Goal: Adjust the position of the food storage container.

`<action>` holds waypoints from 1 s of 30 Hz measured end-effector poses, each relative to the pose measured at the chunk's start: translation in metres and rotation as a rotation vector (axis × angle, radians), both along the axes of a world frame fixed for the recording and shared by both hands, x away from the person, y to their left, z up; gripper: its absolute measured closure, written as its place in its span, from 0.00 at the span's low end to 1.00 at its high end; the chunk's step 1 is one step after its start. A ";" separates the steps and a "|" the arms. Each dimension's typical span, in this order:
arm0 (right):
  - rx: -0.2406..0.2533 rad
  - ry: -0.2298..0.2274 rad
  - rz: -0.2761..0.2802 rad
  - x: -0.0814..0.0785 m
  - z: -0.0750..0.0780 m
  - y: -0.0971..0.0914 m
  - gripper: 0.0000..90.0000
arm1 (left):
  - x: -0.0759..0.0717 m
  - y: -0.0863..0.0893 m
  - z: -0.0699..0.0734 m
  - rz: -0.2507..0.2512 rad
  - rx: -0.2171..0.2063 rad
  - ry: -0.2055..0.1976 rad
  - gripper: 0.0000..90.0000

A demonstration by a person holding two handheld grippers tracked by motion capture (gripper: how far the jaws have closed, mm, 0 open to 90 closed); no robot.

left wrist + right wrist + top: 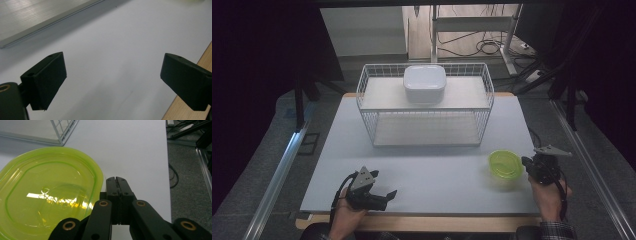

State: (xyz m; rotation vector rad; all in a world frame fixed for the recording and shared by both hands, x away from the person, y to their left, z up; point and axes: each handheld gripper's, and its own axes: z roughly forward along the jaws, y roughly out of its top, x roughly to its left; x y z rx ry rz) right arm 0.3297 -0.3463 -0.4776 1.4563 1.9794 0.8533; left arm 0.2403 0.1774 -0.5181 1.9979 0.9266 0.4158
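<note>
A translucent green tub (504, 164) with its lid on sits at the table's front right. My right gripper (526, 162) rests just right of it, jaws shut with nothing between them. In the right gripper view the closed jaw tips (116, 179) lie beside the green tub's (47, 195) rim, a small gap apart. My left gripper (384, 185) lies near the front left edge and is held by a hand. Its jaws stand wide open over bare table (112, 82) with nothing between them.
A white wire basket (427, 120) stands at the back middle of the pale table (432, 170), with a white lidded box (425, 82) on its upper shelf. The basket's corner (62, 132) is beyond the green tub. The table's wooden front edge (205, 57) runs by the left gripper.
</note>
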 end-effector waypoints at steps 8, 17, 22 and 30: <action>0.030 0.024 0.014 -0.002 -0.002 0.008 1.00 | 0.000 -0.002 -0.001 -0.002 0.015 0.005 0.07; 0.062 0.052 0.091 -0.008 -0.003 0.033 1.00 | 0.001 -0.002 -0.001 -0.005 0.013 0.007 0.07; 0.082 0.062 0.134 -0.012 -0.005 0.045 0.99 | 0.001 -0.002 -0.002 -0.007 0.015 0.007 0.07; 0.106 0.092 0.128 -0.019 -0.006 0.035 0.99 | 0.000 -0.003 -0.002 -0.014 0.007 0.014 0.07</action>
